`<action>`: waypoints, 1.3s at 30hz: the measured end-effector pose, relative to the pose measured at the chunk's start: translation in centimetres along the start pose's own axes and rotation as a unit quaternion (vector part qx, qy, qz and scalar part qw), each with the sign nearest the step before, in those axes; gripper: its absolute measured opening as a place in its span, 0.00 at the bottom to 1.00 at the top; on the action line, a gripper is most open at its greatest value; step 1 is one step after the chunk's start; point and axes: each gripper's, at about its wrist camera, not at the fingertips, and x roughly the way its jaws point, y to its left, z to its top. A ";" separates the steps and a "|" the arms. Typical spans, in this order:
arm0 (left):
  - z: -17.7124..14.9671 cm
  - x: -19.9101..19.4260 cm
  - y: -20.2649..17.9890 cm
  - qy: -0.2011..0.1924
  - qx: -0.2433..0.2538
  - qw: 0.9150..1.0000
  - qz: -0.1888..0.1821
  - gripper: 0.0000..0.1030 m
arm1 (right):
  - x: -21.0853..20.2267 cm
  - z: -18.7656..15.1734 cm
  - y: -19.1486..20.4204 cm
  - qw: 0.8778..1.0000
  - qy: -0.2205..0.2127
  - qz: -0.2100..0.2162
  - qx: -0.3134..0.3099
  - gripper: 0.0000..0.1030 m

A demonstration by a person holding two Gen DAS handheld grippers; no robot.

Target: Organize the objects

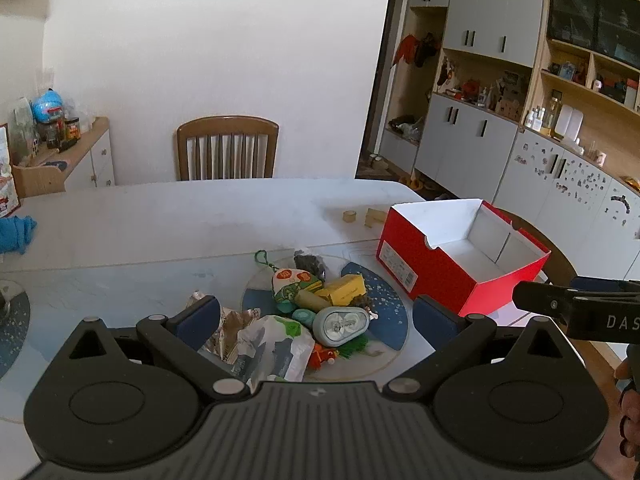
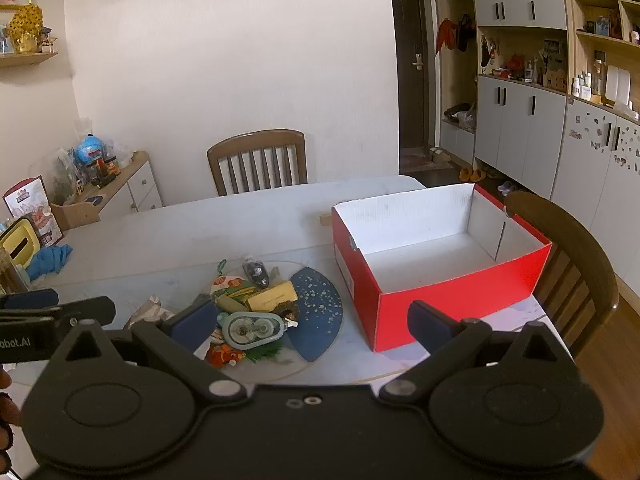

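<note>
A pile of small objects lies on a round blue-and-clear mat [image 1: 386, 312] [image 2: 320, 312]: a pale green oval case [image 1: 340, 325] [image 2: 251, 330], a yellow box [image 1: 345, 290] [image 2: 272, 297], a green-and-white pouch [image 1: 289, 286], crinkled snack bags [image 1: 272, 344], an orange toy [image 2: 224, 355]. An empty red box [image 1: 448, 272] [image 2: 460, 308] with a white inside stands to the right of the pile. My left gripper [image 1: 316, 320] hangs open over the near side of the pile, touching nothing. My right gripper [image 2: 312, 326] is open too, above the gap between pile and box.
The white table [image 1: 180, 216] [image 2: 240, 224] has a blue cloth [image 1: 16, 232] [image 2: 52, 260] at its left edge and tape rolls [image 1: 362, 216] behind the box. Wooden chairs stand at the far side [image 1: 228, 148] and right [image 2: 568, 264]. Cabinets line the right wall.
</note>
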 end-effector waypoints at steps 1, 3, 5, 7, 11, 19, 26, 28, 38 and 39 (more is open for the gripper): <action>0.1 0.0 0.0 0.000 0.000 1.000 0.002 1.00 | 0.0 0.0 0.0 1.000 -0.001 0.000 0.000 0.99; 0.0 0.0 0.2 -0.001 -0.001 1.000 0.001 1.00 | -0.1 0.1 0.1 1.000 -0.003 0.000 0.000 0.99; 0.1 0.0 0.3 -0.003 0.002 1.000 0.001 1.00 | -0.2 0.2 0.2 1.000 -0.004 0.000 0.000 0.99; 0.1 -0.1 0.2 -0.004 0.006 1.000 0.006 1.00 | -0.2 0.0 0.2 1.000 -0.006 0.001 0.000 0.99; 0.0 0.1 0.7 -0.004 0.001 1.000 0.007 1.00 | -0.2 0.0 0.3 1.000 -0.007 0.001 0.000 0.99; -0.1 0.3 1.5 -0.001 -0.013 1.000 0.003 1.00 | -0.2 0.2 0.7 1.000 -0.008 0.003 -0.007 0.99; -0.2 0.9 2.3 0.006 -0.019 1.000 0.006 1.00 | 0.1 0.3 0.8 1.000 -0.008 0.004 -0.009 0.99; -0.3 1.2 2.7 0.012 -0.018 1.000 0.007 1.00 | 0.4 0.3 1.0 1.000 -0.004 0.005 -0.011 0.99; -1.1 2.6 3.9 0.012 -0.019 1.000 0.011 1.00 | 2.8 0.2 2.2 0.999 0.011 0.009 -0.037 0.99; -1.1 2.9 4.0 0.016 -0.019 1.000 0.011 1.00 | 3.1 0.2 2.3 0.999 0.014 0.009 -0.039 0.99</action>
